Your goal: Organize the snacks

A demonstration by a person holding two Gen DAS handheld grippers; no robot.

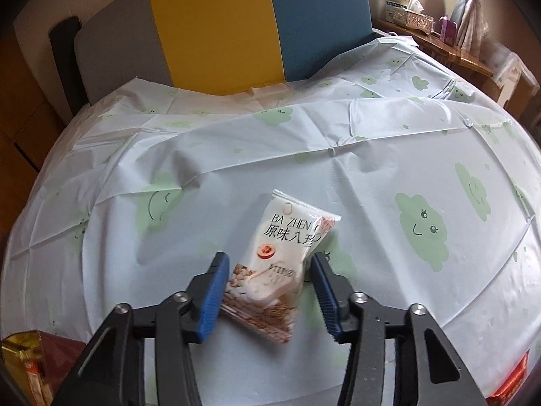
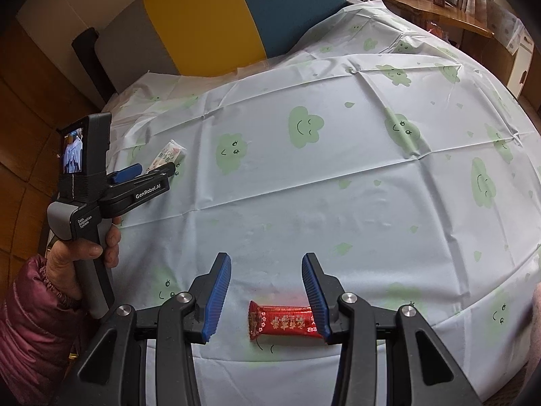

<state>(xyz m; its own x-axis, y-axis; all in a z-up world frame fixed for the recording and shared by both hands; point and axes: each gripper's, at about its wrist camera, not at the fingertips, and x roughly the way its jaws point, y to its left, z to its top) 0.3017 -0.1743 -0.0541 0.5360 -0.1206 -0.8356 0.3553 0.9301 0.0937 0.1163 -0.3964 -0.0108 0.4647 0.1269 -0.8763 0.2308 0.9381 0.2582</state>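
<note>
A white snack packet (image 1: 280, 250) with brown print lies on the cloud-patterned cloth (image 1: 389, 155), its lower half between the blue pads of my left gripper (image 1: 269, 257). The left pad meets the packet's edge and a thin gap shows at the right pad, so the jaws stand open around it. From the right wrist view, the left gripper (image 2: 154, 169) is at far left with the packet (image 2: 169, 155) at its tips. My right gripper (image 2: 266, 257) is open above a red snack bar (image 2: 284, 321) lying crosswise on the cloth, its right end hidden behind the right finger.
Gold and dark red packets (image 1: 23, 365) sit at the near left corner, and a red wrapper (image 1: 510, 382) at the near right. A grey, yellow and blue padded back (image 1: 216, 23) rises behind the table. A wooden shelf (image 1: 456, 50) with a tissue box stands at far right. A hand (image 2: 84, 253) in a maroon sleeve holds the left gripper.
</note>
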